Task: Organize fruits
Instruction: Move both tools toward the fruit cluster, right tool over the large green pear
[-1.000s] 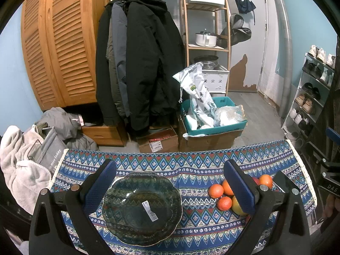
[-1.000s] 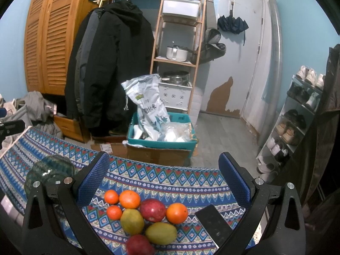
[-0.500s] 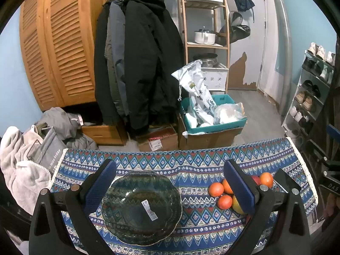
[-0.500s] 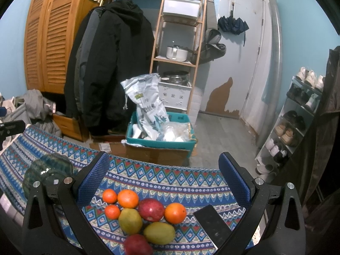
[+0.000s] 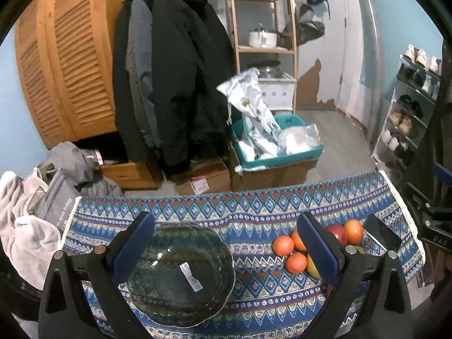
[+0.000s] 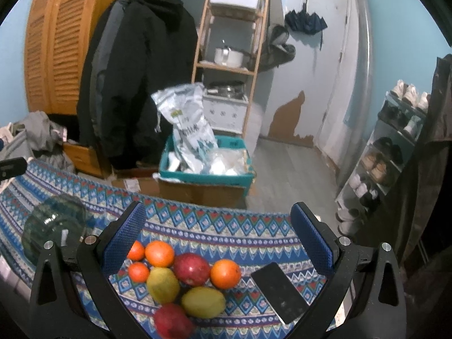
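Dim, cool indoor light, no hard shadows. Both fisheye views bow the walls and blacken at the corners. The red fruit [image 6: 173,323] nearest the right lens is smeared, and the background is soft.

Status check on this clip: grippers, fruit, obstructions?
Left gripper and right gripper open, empty. Fruit pile loose on cloth; glass bowl empty. Phone beside fruit.

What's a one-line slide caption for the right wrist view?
Open right tool above a fruit cluster on the patterned tablecloth, black phone beside it, empty glass bowl at far left.
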### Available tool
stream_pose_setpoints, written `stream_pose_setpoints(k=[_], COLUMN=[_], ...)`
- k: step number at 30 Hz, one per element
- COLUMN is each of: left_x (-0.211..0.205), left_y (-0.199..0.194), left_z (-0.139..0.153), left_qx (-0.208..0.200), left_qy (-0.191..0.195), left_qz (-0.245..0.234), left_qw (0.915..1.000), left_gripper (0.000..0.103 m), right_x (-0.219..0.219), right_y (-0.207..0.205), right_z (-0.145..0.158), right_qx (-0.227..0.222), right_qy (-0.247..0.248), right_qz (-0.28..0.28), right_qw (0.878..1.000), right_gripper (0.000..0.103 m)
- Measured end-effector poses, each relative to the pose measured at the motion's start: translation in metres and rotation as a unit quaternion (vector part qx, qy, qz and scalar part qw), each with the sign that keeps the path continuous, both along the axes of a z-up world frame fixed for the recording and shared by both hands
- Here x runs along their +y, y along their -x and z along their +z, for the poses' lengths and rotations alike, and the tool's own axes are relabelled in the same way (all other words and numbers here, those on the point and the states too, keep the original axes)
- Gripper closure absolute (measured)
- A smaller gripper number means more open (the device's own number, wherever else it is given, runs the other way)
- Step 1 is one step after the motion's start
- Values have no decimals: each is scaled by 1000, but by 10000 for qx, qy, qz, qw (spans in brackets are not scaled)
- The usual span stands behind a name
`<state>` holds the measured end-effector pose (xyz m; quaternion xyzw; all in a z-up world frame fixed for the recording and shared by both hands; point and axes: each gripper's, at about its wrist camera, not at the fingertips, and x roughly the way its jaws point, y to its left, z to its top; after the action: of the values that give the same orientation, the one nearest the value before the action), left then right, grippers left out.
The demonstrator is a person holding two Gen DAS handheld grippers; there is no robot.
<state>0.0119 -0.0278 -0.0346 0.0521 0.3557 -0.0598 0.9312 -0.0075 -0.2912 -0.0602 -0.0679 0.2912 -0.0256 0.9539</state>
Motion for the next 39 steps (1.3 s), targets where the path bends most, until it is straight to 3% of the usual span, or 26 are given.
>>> stream_pose_setpoints(k=[12, 18, 32, 39], left_x=[-10, -19, -46, -60], left_y=[-15, -27, -43, -54], left_z=[-52, -85, -149, -173], left_qx=[702, 1086, 2085, 2236], left_qy=[11, -204, -27, -234], left_qz=[-144, -130, -425, -484], left_qw=[9974, 9938, 9771, 9732], left_gripper=[1, 1, 1, 2], right_x=[-22, -25, -35, -37], right_y=[-13, -19, -37, -48], right_z=[-56, -88, -164, -194], right_qx=[889, 1392, 2599, 2986], right_qy=[-227, -264, -724, -919], right_qz=[-128, -145, -165, -207], right_qw=[9957, 9898, 9628, 9497], right_gripper=[2, 5, 5, 5])
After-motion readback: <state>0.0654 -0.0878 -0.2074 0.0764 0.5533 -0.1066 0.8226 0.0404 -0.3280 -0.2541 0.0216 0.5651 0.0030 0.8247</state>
